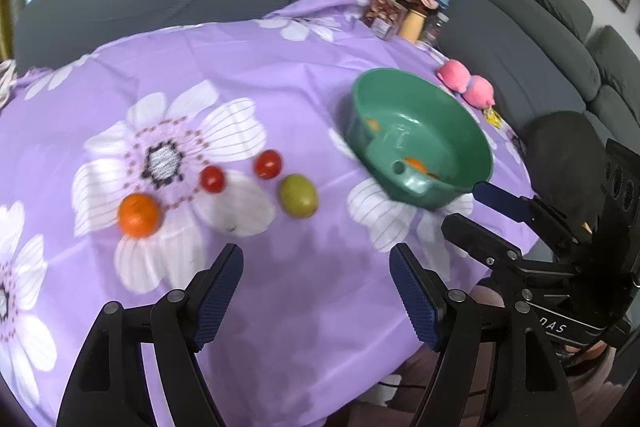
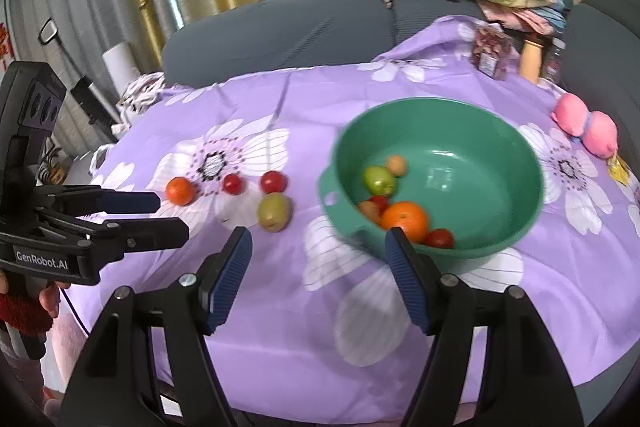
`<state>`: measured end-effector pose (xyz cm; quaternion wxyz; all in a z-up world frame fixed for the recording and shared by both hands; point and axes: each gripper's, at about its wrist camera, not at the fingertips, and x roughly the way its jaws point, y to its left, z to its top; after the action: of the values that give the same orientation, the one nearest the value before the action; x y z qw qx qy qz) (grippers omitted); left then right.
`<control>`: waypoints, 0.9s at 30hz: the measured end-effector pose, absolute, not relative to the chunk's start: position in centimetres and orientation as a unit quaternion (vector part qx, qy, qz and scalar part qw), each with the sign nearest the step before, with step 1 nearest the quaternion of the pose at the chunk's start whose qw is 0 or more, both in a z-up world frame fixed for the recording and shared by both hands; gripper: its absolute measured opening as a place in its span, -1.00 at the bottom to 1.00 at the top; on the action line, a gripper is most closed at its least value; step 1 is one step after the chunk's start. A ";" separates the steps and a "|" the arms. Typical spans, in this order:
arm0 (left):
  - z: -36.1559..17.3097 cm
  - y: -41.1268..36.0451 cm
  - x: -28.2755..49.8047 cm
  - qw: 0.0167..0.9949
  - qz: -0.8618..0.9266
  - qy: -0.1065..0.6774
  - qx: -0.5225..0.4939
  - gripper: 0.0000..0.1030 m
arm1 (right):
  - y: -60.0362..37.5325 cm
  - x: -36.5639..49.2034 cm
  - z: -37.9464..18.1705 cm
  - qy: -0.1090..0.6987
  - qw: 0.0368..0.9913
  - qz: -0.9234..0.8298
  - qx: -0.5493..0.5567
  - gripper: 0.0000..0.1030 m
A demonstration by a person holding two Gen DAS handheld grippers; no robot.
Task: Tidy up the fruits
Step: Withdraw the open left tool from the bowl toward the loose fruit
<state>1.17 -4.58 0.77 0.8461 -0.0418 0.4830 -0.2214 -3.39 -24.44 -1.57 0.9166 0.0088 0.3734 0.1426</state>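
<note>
Ahead of my left gripper four fruits lie loose on the purple flower cloth: an orange, two red tomatoes and a green fruit, with nothing in the way. Ahead of my right gripper sits the green bowl, with a big orange, a green apple and some small fruits inside, and a pink toy lies far off to its right. Both of my grippers are open wide and hold nothing, and both tilt down over the near edge of the cloth, side by side.
</note>
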 end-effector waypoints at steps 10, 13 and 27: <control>-0.3 -0.8 -0.1 0.848 -0.195 0.489 -0.068 0.47 | -20.5 -4.0 -1.4 0.382 0.907 0.175 -0.028 0.35; -0.5 -0.1 -0.3 0.848 -0.193 0.488 -0.075 0.47 | -19.6 -4.1 -1.4 0.384 0.905 0.179 -0.036 0.35; -2.6 2.3 -0.3 0.838 -0.188 0.503 -0.094 0.47 | -16.6 -3.4 -2.3 0.404 0.893 0.190 -0.063 0.35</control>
<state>-0.30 2.28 -2.56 0.8383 -0.0938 0.5032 -0.1876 -3.41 -16.58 -2.32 0.8928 -0.0633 0.4036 0.1899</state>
